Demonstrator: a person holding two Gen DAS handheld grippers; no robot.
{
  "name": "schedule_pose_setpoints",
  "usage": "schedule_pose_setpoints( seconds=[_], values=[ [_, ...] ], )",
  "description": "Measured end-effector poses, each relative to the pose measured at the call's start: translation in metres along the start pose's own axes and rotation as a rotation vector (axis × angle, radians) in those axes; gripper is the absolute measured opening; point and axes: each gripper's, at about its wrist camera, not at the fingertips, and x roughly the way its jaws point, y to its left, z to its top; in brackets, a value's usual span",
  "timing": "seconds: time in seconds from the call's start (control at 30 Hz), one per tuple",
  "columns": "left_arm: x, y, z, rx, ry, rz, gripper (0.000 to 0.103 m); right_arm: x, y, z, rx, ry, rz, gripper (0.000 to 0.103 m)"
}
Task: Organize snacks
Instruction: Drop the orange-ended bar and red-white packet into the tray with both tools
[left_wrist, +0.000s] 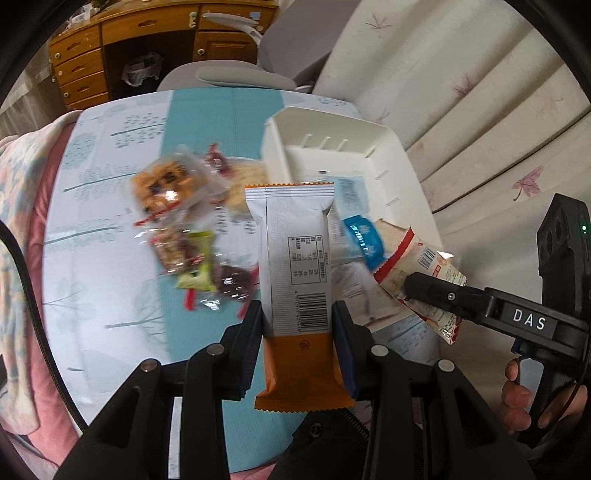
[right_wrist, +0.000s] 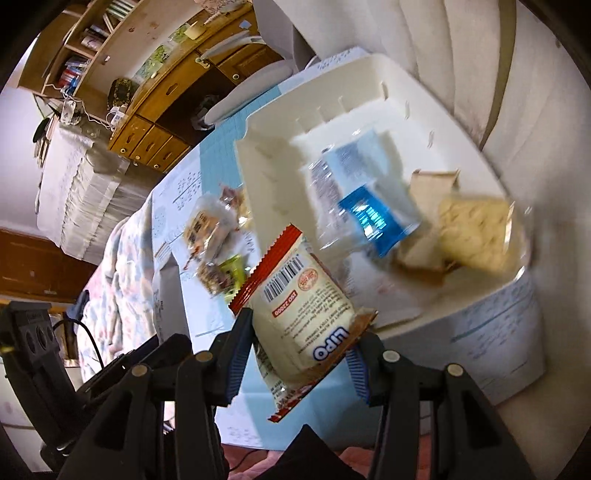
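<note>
Left tongs (left_wrist: 298, 325) clamped on orange-and-white bar (left_wrist: 295, 266), barcode side up. Right tongs (right_wrist: 301, 345) gripping "LiPO" packet (right_wrist: 299, 295), just beside white bin (right_wrist: 369, 74).

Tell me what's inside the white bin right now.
In the white bin: a blue-and-white packet, a clear-wrapped pale cracker pack and a brown wrapper partly beneath them. The held Lipo packet hides the bin's near corner.

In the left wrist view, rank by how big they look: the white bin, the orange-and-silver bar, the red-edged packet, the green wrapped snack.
1. white bin
2. orange-and-silver bar, held in the left claw, so nearness to the camera inflates it
3. red-edged packet, in the right claw, partly hidden
4. green wrapped snack
</note>
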Motion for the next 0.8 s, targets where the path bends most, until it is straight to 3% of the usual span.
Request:
schedule_pose_setpoints(
  seconds=[0.53,0.57,0.67,0.8],
  values=[
    [0.042,-0.080,0.023,0.061,-0.062,-0.069,0.039,-0.030,-0.062,0.030,-0.046,-0.064,-0.097,0.050],
    [0.043,-0.082,0.024,0.056,-0.071,-0.065,0.041,-0.031,-0.063,0.031,-0.045,-0.068,-0.097,0.050],
    [0.043,-0.081,0.023,0.042,-0.087,-0.057,0.064,-0.032,-0.066,0.032,-0.043,-0.075,-0.087,0.060],
    [0.040,-0.073,0.023,0.018,-0.086,-0.026,0.068,-0.032,-0.066,0.029,-0.034,-0.076,-0.078,0.070]
  ],
)
